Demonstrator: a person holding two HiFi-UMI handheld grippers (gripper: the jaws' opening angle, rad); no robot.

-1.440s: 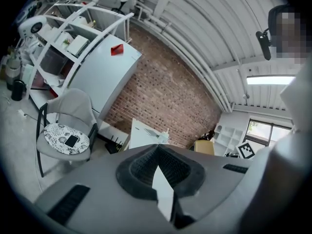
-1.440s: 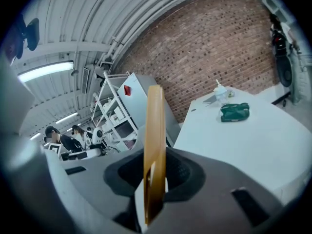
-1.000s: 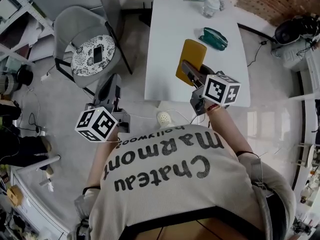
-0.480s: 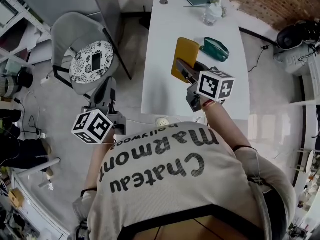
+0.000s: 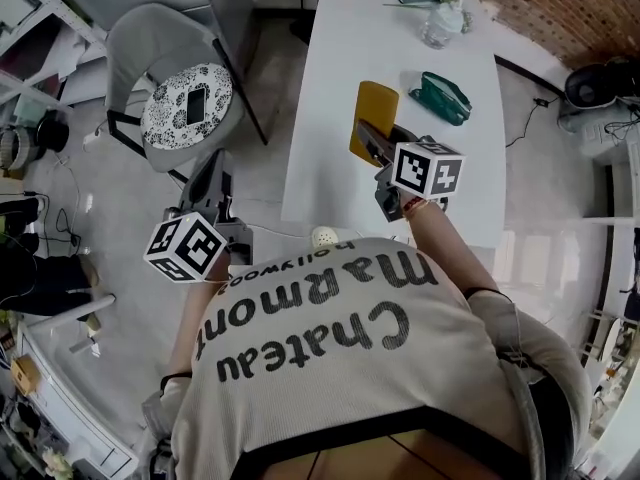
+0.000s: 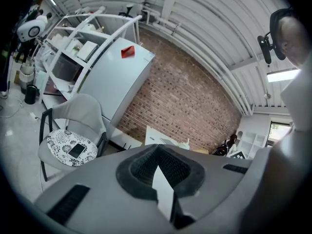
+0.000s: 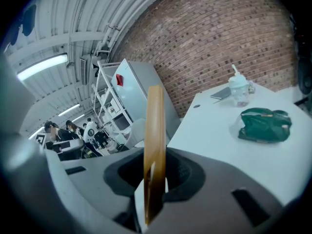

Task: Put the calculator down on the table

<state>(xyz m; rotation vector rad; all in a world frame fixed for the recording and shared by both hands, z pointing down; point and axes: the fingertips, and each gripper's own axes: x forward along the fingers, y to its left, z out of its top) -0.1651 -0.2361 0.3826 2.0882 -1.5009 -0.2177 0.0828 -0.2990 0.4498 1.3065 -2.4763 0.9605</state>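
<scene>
Head view: the shirt [image 5: 330, 328] reads "Chateau Marmont Hollywood". The right gripper [image 5: 372, 140], forearm stretched forward, clenches the yellow calculator [image 5: 372, 113] over the white table [image 5: 340, 88], near its front end. The left gripper [image 5: 215, 183] hangs over the floor, left of the table.

Left gripper view: jaws together, nothing between them.

Right gripper view: the calculator stands edge-on in the clamped jaws, with a green pouch [image 7: 264, 123] farther right.

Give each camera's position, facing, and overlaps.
Head view: on the person's head, looking steeply down; shows their shirt, left gripper, and right gripper at the white table.
Left gripper view: on the left gripper, facing the chair and brick wall; jaws together, the person at the right edge.
Right gripper view: on the right gripper, looking across the table at the green pouch; the yellow calculator stands edge-on in its jaws.
Shared: head and right gripper views show calculator, pouch, table; head and left gripper views, the chair.
</scene>
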